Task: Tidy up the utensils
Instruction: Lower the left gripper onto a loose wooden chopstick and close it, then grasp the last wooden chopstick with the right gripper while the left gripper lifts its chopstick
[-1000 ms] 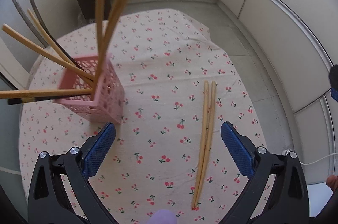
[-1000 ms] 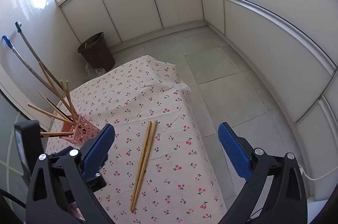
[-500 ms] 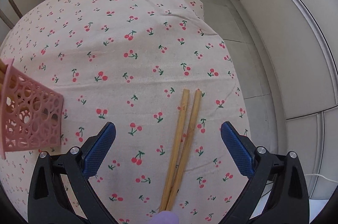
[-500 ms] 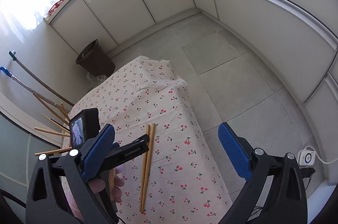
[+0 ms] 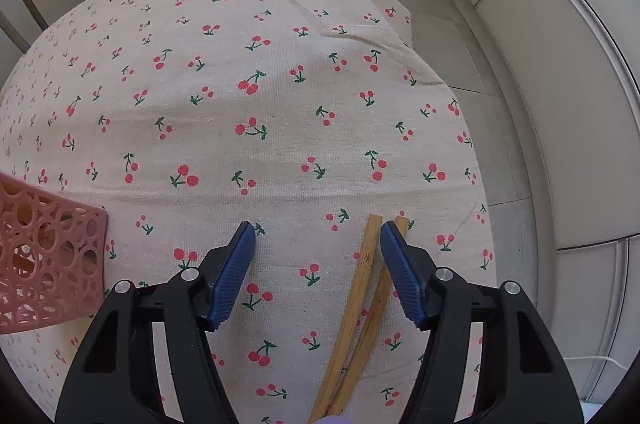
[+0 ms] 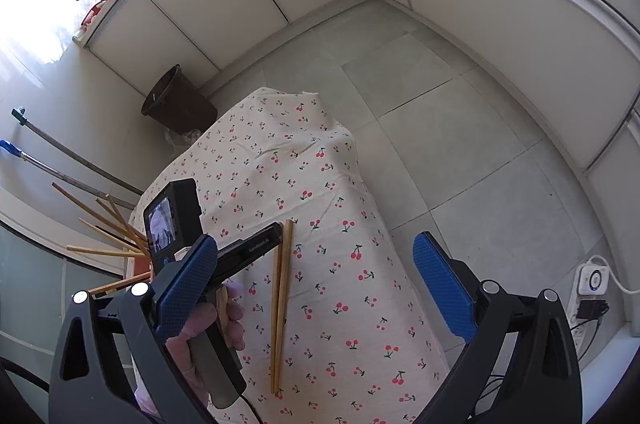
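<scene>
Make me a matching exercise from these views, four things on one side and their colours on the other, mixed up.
Things:
1. chopsticks on the cloth
2. utensil basket
3. bin by the cabinets
4. pads on the right gripper fingers

Colours:
A. blue
B. pink
C. tan wood
D. dark brown

Pairs: 1-C, 2-B, 3-D, 4-A

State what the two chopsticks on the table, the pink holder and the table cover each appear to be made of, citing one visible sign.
Chopsticks: probably bamboo, tan, matt, fibrous grain. Pink holder: likely moulded plastic, smooth walls pierced with round holes. Table cover: woven cloth, visible weave and creases, printed cherries.
</scene>
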